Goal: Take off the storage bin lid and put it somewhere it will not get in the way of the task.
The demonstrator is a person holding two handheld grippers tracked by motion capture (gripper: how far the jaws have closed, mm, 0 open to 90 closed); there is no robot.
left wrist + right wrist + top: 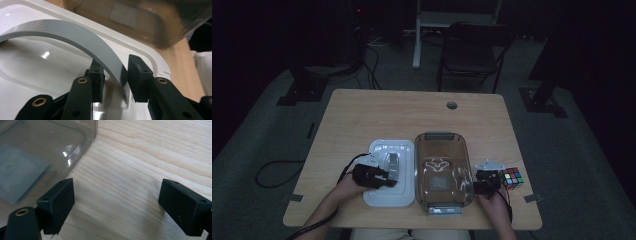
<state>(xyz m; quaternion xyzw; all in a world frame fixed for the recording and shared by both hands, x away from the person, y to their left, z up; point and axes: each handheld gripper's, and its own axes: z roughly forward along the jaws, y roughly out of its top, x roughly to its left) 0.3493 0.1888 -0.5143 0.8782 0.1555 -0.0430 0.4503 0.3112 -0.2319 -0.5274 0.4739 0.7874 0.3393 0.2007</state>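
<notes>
Now the left gripper (pixel 113 77) is pinching the grey handle (pixel 75 37) of the white lid (pixel 389 172), lying just left of the clear tub (pixel 443 172), while the right gripper (pixel 117 207) is waiting wide open beside that tub, likely to steady it.

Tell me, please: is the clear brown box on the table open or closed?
Open. The clear box has no cover on it; its white lid lies flat beside it, where the left gripper is shut on the lid's grey handle.

Black claw (pixel 115 80) arms with brass rivets, trailing black cables
</notes>
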